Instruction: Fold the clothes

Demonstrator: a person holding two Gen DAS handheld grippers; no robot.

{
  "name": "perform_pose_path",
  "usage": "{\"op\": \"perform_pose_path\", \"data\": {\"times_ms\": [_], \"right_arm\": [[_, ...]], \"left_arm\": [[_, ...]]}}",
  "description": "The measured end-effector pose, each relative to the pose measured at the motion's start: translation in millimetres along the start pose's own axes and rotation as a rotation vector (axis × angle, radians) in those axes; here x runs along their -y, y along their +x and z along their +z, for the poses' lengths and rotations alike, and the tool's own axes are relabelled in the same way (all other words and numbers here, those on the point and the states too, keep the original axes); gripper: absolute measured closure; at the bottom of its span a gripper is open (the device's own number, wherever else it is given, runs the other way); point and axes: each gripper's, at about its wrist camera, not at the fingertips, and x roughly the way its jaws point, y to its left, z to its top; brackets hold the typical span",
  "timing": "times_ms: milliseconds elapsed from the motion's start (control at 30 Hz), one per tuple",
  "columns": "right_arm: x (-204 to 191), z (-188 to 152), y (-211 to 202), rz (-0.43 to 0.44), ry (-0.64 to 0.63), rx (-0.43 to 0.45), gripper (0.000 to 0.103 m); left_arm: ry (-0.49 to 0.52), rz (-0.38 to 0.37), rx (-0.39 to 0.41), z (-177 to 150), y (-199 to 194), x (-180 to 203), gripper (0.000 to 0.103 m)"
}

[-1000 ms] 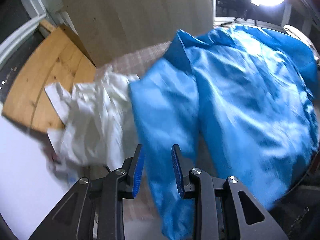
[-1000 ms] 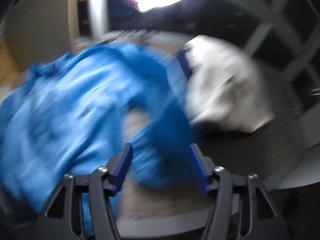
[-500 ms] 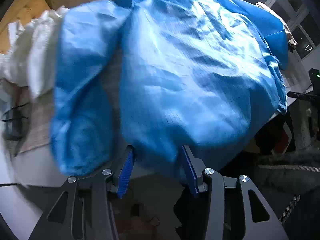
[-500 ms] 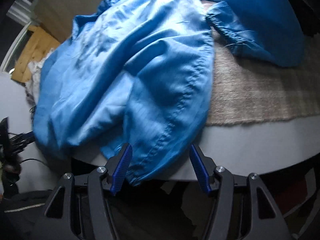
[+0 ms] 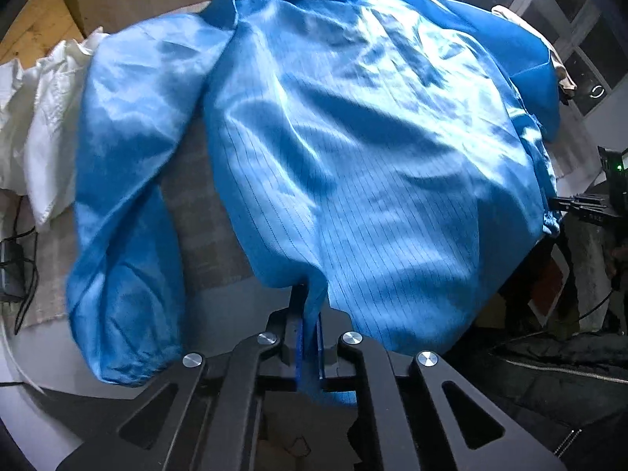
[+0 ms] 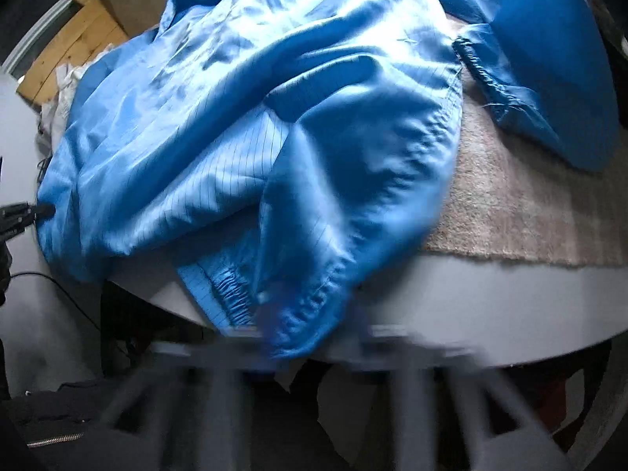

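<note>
A shiny light-blue jacket [image 5: 353,137] lies spread on a beige mat over a white table [image 5: 235,306]. Its left sleeve [image 5: 117,274] hangs toward the table's front edge. My left gripper [image 5: 308,298] is at the near hem, and its blue pads are closing tight on a pinch of that hem. In the right wrist view the same jacket [image 6: 235,117] drapes over the table edge. My right gripper [image 6: 310,325] is smeared by motion blur, its jaws closing with the gathered hem [image 6: 298,306] between them.
A crumpled white garment [image 5: 39,117] lies left of the jacket. A darker blue garment [image 6: 549,39] lies at the far right on the mat [image 6: 510,204]. Wooden boards [image 5: 35,27] lean at the back left. Cables and dark clutter sit below the table edge.
Both grippers came down to the jacket's near hem at the table edge. The left jaws went from open around the hem to shut on it. The right jaws went from open to a blur.
</note>
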Motion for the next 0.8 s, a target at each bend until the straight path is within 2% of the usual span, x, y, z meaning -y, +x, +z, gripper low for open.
{"op": "perform_pose_path", "data": {"times_ms": [67,200,333,400,467,500,533,600,667,733,800], "right_arm": [[4,-1,-11,0.027,-0.001,0.018,0.099],[20,-4,-62,0.045,0.007,0.085,0.100],[68,-11,-114,0.051,0.102,0.165,0.100],[86,-17,-117,-0.075,0.124,0.172,0.100],[95,-19,-101,-0.190,0.117,0.092,0.092],[98,-22,-88,-0.242,0.120,0.027,0.080],[98,-25,-81,-0.267,0.121,-0.006,0.074],[95,-29,-78,-0.256,0.114,0.007,0.074],[90,-28,-80,-0.228,0.114,0.039,0.072],[77,-23,-70,-0.210,0.089,0.047,0.060],[68,-19,-60,-0.217,0.052,0.030,0.056]], "left_arm": [[-0.001,0.017,0.013,0,-8,-3,0.100],[-0.016,0.014,0.053,6,-29,-7,0.101],[-0.017,0.006,0.091,10,-51,2,0.100],[-0.002,0.027,0.080,10,-50,8,0.092],[0.017,0.061,0.058,9,-44,12,0.086],[0.020,0.070,0.049,8,-42,13,0.086],[0.015,0.067,0.043,4,-41,11,0.086],[-0.004,0.049,0.037,-4,-40,8,0.085],[-0.022,0.037,0.024,-12,-34,5,0.079],[-0.045,0.027,0.002,-21,-24,4,0.076],[-0.063,0.012,-0.023,-31,-11,7,0.076]]}}
